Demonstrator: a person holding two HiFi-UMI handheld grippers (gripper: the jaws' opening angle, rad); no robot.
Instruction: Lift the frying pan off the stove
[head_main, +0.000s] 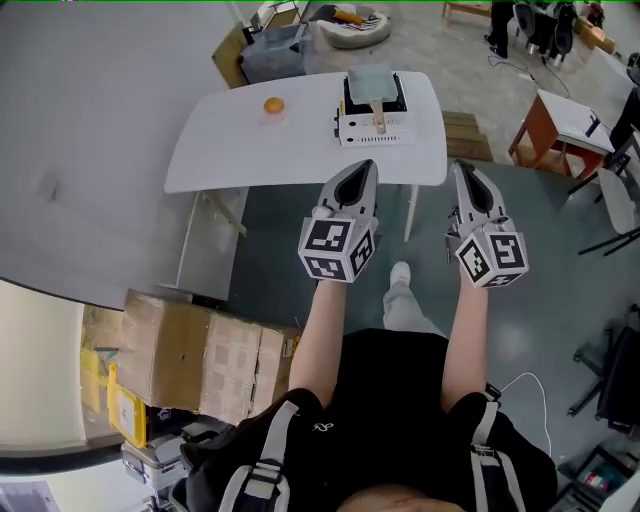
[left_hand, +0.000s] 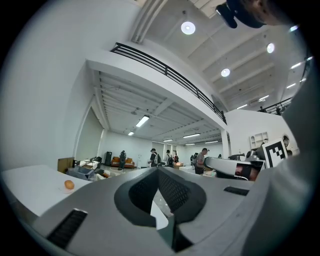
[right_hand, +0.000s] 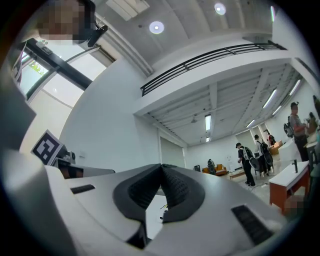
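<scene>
Fingers (head_main: 360, 186) of the left gripper (head_main: 368, 166) are pressed together at the tips with nothing between them, and the right gripper (head_main: 463, 170) is closed and empty in the same way. In the head view both are held out in front of the person's chest on bare forearms, side by side and a little apart, marker cubes toward the body and tips pointing at the white table (head_main: 230, 150). The frying pan (head_main: 370, 82) sits on the small white stove (head_main: 355, 130) on the far side of that table, its wooden handle toward the person, well apart from both grippers. An orange ball (head_main: 274, 105) lies to the left of the stove. Cardboard boxes (head_main: 200, 355) stand on the grey floor at lower left, and a desk with red legs (head_main: 555, 125) is at the right.

The left gripper view is tilted upward: the ribbed pads meet in one line, with the table edge and the orange ball low at the left, and a balcony rail (left_hand: 165, 72), ceiling lights and a group of people (left_hand: 202, 157) standing at the back of a big hall.

The right gripper view shows its pads shut tight too, aimed up at a white wall, the same kind of railing, strip lights, and people (right_hand: 245, 160) at the far right
</scene>
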